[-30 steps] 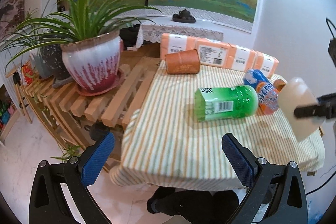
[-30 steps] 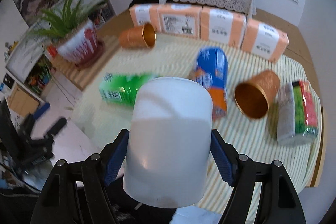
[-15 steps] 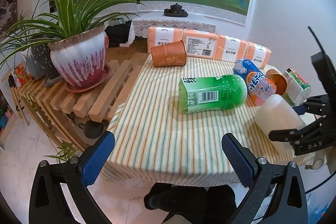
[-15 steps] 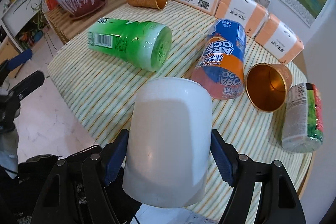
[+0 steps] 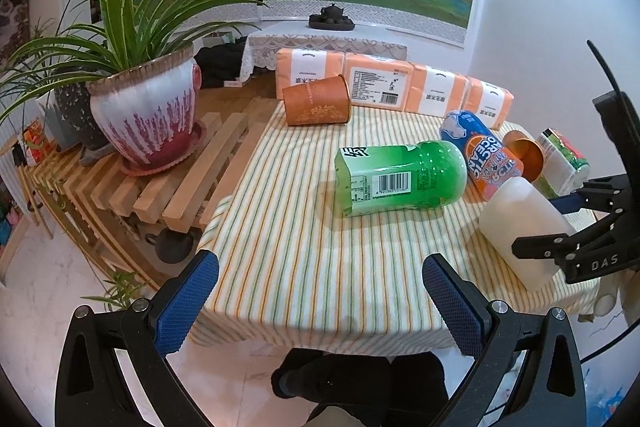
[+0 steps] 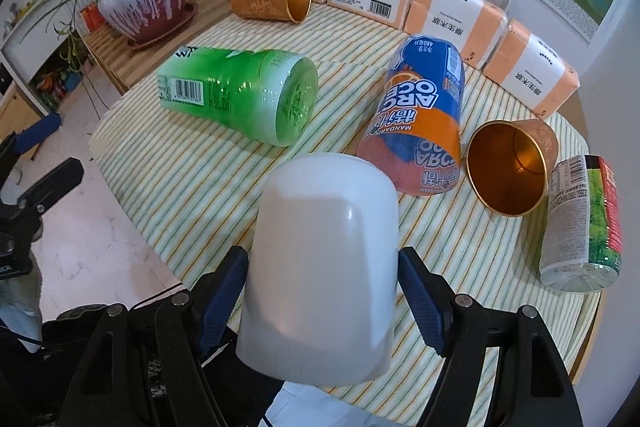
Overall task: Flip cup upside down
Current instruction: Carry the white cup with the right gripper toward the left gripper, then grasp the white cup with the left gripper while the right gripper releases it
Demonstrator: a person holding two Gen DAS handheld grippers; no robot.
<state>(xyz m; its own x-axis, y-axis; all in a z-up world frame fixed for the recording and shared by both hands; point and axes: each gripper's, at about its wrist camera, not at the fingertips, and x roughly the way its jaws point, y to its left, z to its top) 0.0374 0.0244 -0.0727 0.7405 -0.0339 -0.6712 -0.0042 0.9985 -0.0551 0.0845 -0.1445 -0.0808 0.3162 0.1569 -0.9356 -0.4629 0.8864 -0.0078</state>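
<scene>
My right gripper (image 6: 322, 301) is shut on a white plastic cup (image 6: 324, 263), closed bottom pointing away from me, over the near edge of the striped table (image 6: 192, 183). In the left wrist view the same cup (image 5: 520, 223) hangs tilted at the table's right front corner, held by the right gripper (image 5: 560, 227). My left gripper (image 5: 320, 299) is open and empty, in front of the table's near edge.
On the table lie a green bottle (image 6: 240, 95), a blue and orange cup (image 6: 420, 123), two copper cups (image 6: 512, 167) (image 6: 272, 1), a green and red can (image 6: 580, 223) and orange tissue packs (image 6: 452, 15). A potted plant (image 5: 148, 119) stands on a wooden rack at the left.
The right gripper has carried the white cup lower and closer to the table, tilting it. The left gripper's view has shifted slightly; its jaws stay open.
</scene>
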